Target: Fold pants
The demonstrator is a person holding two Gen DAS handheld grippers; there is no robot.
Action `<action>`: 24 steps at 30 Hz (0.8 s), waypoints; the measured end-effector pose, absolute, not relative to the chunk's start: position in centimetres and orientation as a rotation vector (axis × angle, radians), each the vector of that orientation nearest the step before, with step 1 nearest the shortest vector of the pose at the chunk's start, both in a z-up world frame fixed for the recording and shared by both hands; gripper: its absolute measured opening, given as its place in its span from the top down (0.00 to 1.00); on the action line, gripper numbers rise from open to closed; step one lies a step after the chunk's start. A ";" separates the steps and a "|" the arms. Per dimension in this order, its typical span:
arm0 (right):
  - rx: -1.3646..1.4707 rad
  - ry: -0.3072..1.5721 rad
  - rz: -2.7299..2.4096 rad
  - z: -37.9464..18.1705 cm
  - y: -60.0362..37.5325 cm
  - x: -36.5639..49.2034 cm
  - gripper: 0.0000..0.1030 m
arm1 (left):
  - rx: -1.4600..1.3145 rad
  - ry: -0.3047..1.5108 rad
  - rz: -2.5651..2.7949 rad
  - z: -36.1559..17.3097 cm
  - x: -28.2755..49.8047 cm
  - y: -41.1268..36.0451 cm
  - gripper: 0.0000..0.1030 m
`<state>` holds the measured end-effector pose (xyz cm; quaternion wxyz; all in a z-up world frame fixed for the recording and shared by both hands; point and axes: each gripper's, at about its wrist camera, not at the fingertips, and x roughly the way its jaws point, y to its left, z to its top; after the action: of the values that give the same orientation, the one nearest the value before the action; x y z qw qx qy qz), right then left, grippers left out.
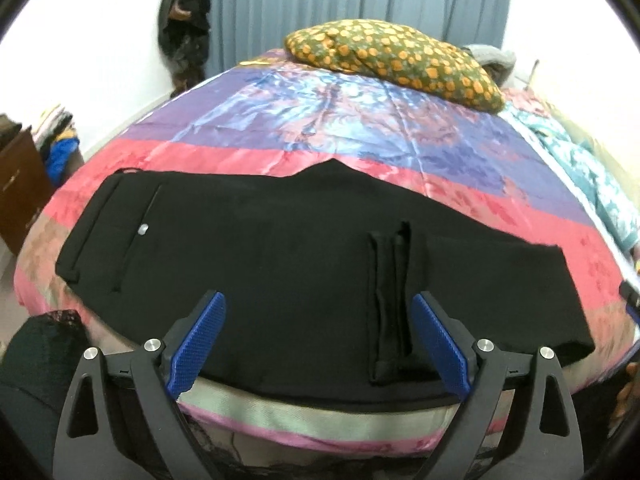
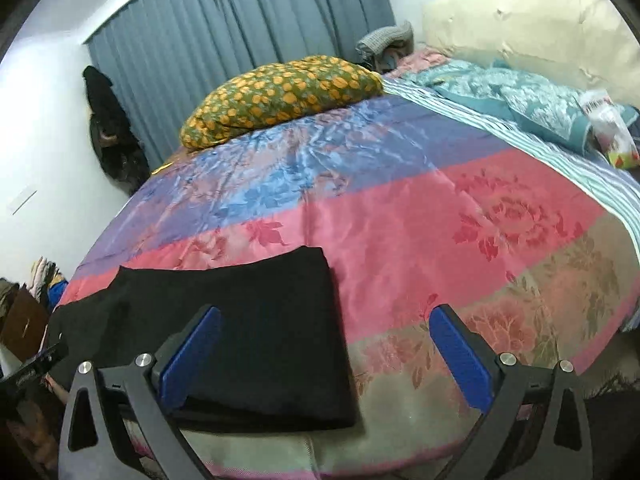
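My left gripper [image 1: 318,340] fills the bottom of its frame with both blue pads spread wide and nothing pinched between them; the black pants [image 1: 256,248] lie flat across the middle of the frame on the bedspread [image 1: 360,120], which is banded in pink, purple and blue. A small silver button [image 1: 143,229] shows at centre left, near the waistband end, and a narrow bunched fold [image 1: 390,304] of black cloth runs vertically just left of my right-hand pad [image 1: 440,344]. In the right wrist view, my right gripper [image 2: 325,354] is likewise released, its pads wide apart; the squared end of the pants [image 2: 240,340] lies at lower left, partly under the left-hand pad [image 2: 188,356], while bare bedspread fills the right of the gap. A green pillow with orange dots [image 2: 280,96] rests at upper centre, before a grey-blue curtain [image 2: 240,20].
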<state>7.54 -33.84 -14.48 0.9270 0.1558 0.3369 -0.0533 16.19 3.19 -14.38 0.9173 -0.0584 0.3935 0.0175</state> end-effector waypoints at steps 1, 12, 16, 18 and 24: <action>0.318 0.707 -0.099 -14.7 -33.7 7.6 0.00 | -0.132 0.808 0.041 -14.4 16.2 3.3 0.08; 0.108 0.743 -0.330 -15.2 -34.1 7.6 0.00 | -0.062 0.813 0.077 -14.9 16.3 2.7 0.08; 0.076 0.733 -0.359 -15.1 -34.5 7.5 0.00 | -0.056 0.797 0.098 -14.8 16.1 2.9 0.08; 0.047 0.710 -0.356 -14.8 -34.4 7.3 0.00 | -0.061 0.796 0.105 -14.8 16.1 3.1 0.08; -0.036 0.725 -0.359 -15.1 -33.4 7.7 0.00 | -0.080 0.809 0.116 -15.1 16.5 3.6 0.08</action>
<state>7.71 -33.42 -15.09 0.9192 -0.0177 0.3525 -0.1745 16.48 3.58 -15.14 0.9168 -0.0387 0.3934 0.0566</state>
